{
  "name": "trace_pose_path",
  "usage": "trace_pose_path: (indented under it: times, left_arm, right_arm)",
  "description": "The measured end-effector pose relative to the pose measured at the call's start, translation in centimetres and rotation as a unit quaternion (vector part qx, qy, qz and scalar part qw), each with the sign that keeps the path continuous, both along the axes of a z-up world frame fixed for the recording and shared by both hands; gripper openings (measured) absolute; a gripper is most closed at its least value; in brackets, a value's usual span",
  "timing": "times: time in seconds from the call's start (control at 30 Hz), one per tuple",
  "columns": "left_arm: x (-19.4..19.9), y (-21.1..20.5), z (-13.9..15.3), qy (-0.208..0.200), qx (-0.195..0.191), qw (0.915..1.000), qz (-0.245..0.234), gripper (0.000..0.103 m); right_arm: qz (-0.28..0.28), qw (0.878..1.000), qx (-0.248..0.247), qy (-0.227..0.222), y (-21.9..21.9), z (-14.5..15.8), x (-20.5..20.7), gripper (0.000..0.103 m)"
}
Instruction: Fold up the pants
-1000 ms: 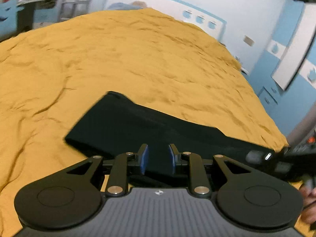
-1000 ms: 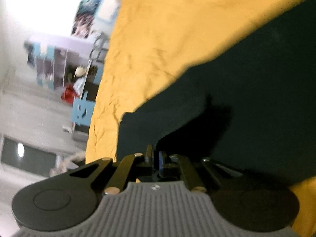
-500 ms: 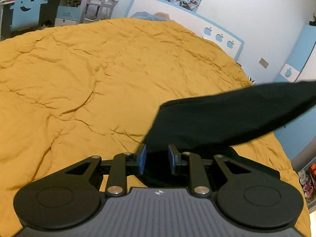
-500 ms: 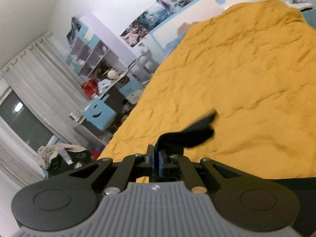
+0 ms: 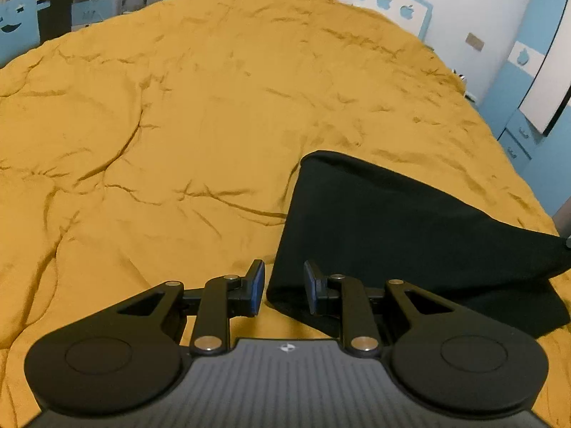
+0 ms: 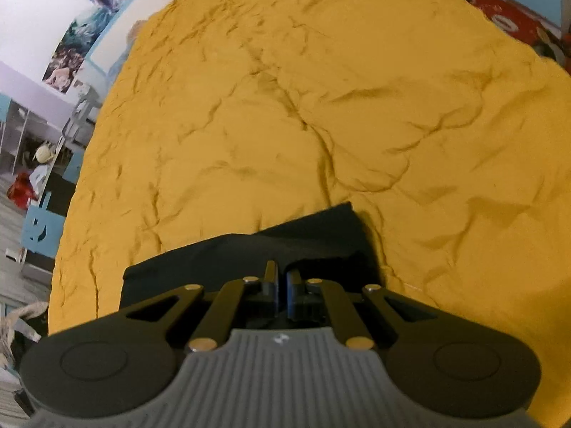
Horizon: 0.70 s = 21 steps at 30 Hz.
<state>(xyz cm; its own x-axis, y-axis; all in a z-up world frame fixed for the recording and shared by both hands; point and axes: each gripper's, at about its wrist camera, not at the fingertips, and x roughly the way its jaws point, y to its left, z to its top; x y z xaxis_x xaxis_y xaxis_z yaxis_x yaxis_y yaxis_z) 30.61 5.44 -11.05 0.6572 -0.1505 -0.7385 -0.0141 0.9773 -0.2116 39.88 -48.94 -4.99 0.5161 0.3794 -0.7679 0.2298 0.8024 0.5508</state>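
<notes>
- My left gripper point(image 5: 283, 290) has its jaws spread, holding nothing; a corner of the black pants point(image 5: 410, 235) lies between and just past the blue pads point(image 5: 257, 287).
- My right gripper point(image 6: 282, 281) is clenched on the pants point(image 6: 249, 256).
- The pants lie folded on the yellow bedspread point(image 5: 178, 125).

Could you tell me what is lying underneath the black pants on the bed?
The black pants lie folded on the yellow bedspread, which shows all around them. Whatever lies between the folded layers, or directly beneath the cloth, is covered and cannot be seen.
</notes>
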Motion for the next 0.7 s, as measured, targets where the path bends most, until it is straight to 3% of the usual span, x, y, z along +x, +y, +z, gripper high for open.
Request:
trace_pose_path:
  times: [0.13, 0.23, 0.3, 0.37, 0.5, 0.6, 0.7]
  left_arm:
    - [0.8, 0.4, -0.3, 0.011, -0.02, 0.9997, 0.011, 0.027]
    - [1.2, 0.4, -0.5, 0.015, -0.017, 0.9996, 0.016, 0.027]
    - [1.3, 0.4, -0.6, 0.016, -0.017, 0.9996, 0.016, 0.026]
    - [1.3, 0.4, -0.7, 0.019, -0.015, 0.9996, 0.016, 0.027]
    - [1.6, 0.3, -1.2, 0.029, -0.011, 0.9994, 0.018, 0.026]
    - [1.6, 0.3, -1.3, 0.032, -0.009, 0.9993, 0.015, 0.026]
    - [1.9, 0.9, -1.4, 0.036, -0.028, 0.9988, 0.021, 0.032]
  right_arm:
    - [0.028, 0.999, 0.009, -0.04, 0.9, 2.4, -0.2, 0.0]
    - [0.056, 0.99, 0.056, -0.118, 1.4, 6.0, -1.1, 0.0]
    - [0.071, 0.984, 0.056, -0.152, 1.3, 7.1, -1.5, 0.0]
    - [0.071, 0.99, 0.016, -0.121, 1.1, 5.2, -1.4, 0.0]
    - [0.037, 0.999, -0.027, 0.009, -0.4, -4.0, -1.4, 0.0]
    - [0.011, 1.0, 0.007, 0.026, -1.6, -7.5, -2.1, 0.0]
    - [0.022, 1.0, -0.008, 0.013, -1.2, -7.4, -2.1, 0.0]
